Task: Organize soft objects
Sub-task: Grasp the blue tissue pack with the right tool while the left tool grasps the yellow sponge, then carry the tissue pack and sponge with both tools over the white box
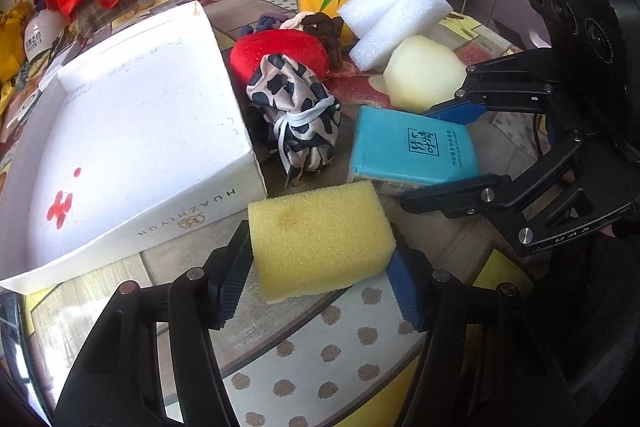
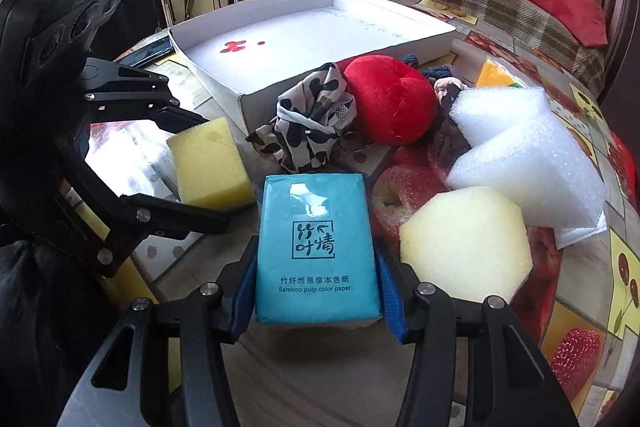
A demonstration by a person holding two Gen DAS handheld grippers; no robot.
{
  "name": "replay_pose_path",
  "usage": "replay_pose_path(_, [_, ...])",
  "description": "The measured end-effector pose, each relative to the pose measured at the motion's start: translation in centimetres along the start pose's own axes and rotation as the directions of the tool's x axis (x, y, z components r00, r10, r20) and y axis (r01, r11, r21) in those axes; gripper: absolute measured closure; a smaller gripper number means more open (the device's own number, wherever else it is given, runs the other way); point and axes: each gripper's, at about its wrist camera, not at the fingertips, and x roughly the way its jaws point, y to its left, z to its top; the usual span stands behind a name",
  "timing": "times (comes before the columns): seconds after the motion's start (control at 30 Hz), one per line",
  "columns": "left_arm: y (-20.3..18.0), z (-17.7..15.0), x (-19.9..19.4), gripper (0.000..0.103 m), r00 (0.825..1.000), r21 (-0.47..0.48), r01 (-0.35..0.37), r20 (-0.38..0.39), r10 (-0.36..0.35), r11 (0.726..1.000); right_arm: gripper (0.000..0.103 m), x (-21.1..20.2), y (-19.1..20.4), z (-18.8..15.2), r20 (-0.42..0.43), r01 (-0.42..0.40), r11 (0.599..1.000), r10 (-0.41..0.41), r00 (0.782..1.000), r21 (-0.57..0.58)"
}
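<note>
Both hands loaded. Left gripper (image 1: 320, 275): fingers clamped on the yellow sponge (image 1: 320, 239), pads on its two short ends, so its long axis runs across the fingers. Right gripper (image 2: 316, 291): fingers closed on the near end of the blue tissue pack (image 2: 316, 243), long axis pointing straight out along the fingers. Both items look low at the bench (image 1: 320, 359); I can't tell if either is lifted clear.

Key relation: the white box (image 1: 132, 131), open and empty, sits up and left of the sponge, its near corner just beside it. From the right wrist the box (image 2: 320, 31) is well beyond the pack, with the spotted cloth bundle (image 2: 312, 115) and red plush (image 2: 388, 99) in between. My read: left hand is nearer, so sponge goes in first; the pack has to carry over the pile.

Left wrist view shows the sponge's contact on both pads and the box wall printed "HUAZHIYUN". Right wrist view shows the whole box floor, plus the pale foam hexagon (image 2: 464, 247) and white foam blocks (image 2: 524, 163) still loose to the right of the pack.
</note>
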Motion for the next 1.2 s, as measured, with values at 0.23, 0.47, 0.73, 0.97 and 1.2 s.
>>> replay_pose_path(0.23, [0.8, 0.4, -5.5, 0.043, 0.974, 0.007, -0.005, 0.225, 0.004, 1.0, 0.053, -5.9, -1.6, 0.2, 0.205, -0.009, 0.998, -0.004, 0.979, 0.061])
replay_pose_path(0.47, [3.4, 0.5, -8.1, 0.043, 0.814, -0.087, -0.241, 0.524, 0.25, 0.967, 0.052, -9.9, -4.6, 0.9, 0.495, 0.078, 0.956, -0.215, 0.842, 0.283])
replay_pose_path(0.73, [6.2, -0.7, -8.0, 0.043, 0.794, -0.206, -0.217, 0.531, 0.295, 0.954, 0.052, -9.2, -4.9, -1.2, 0.547, 0.168, 0.901, -0.382, 0.745, 0.4])
replay_pose_path(0.97, [7.0, -0.7, -7.8, 0.043, 0.793, -0.247, -0.208, 0.524, 0.311, 0.947, 0.052, -8.7, -2.9, -0.2, 0.564, 0.181, 0.92, -0.359, 0.744, 0.347])
replay_pose_path(1.2, [7.6, -0.7, -7.5, 0.043, 0.804, -0.258, -0.213, 0.501, 0.319, 0.942, 0.052, -7.5, -1.5, 1.2, 0.572, 0.156, 0.939, -0.314, 0.758, 0.308])
